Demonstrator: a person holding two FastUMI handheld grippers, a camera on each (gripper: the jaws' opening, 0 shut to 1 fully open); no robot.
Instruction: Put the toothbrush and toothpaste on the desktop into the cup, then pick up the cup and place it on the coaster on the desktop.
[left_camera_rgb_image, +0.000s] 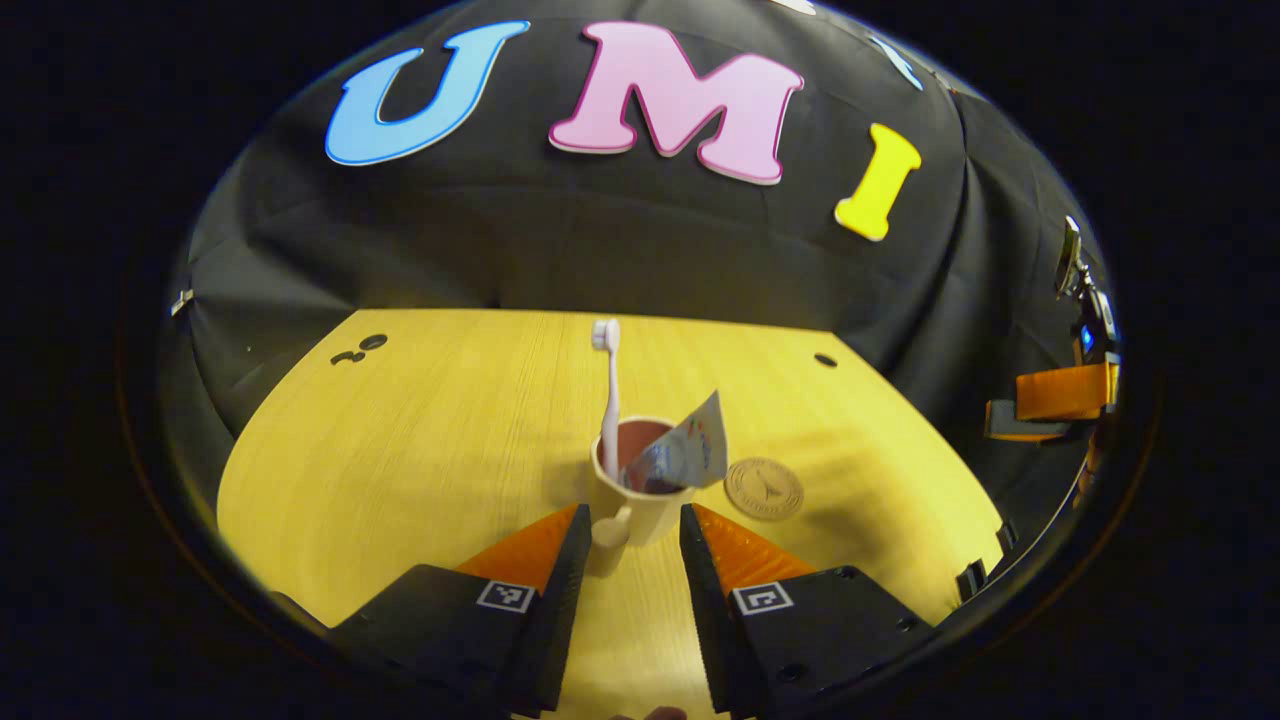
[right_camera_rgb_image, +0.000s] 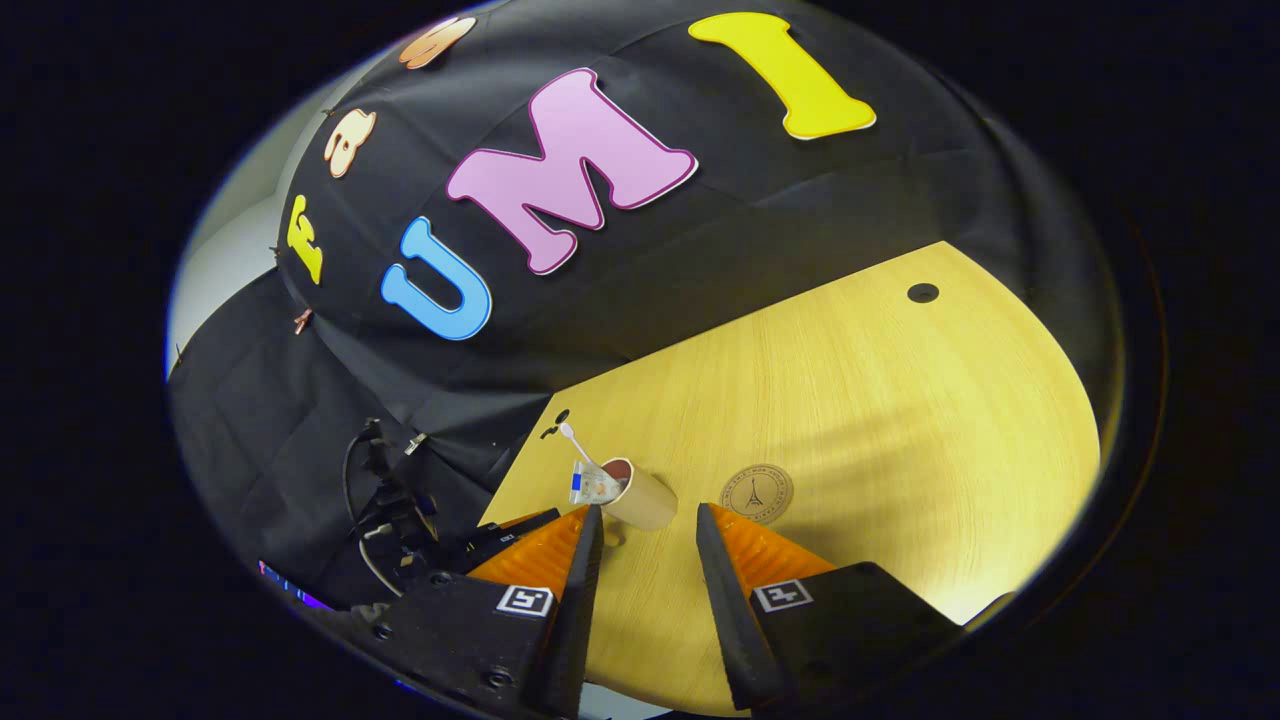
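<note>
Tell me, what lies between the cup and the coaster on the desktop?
Nothing: in the right gripper view, bare desktop separates the cup from the coaster. In the left gripper view the toothpaste overhangs toward it.

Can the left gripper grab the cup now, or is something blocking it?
Probably yes. The left gripper is open, and the cup, holding the toothbrush and toothpaste, stands right ahead of its fingers with nothing between.

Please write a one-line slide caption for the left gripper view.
Open left tongs approach the handled cup holding toothbrush and toothpaste, beside the coaster.
</note>
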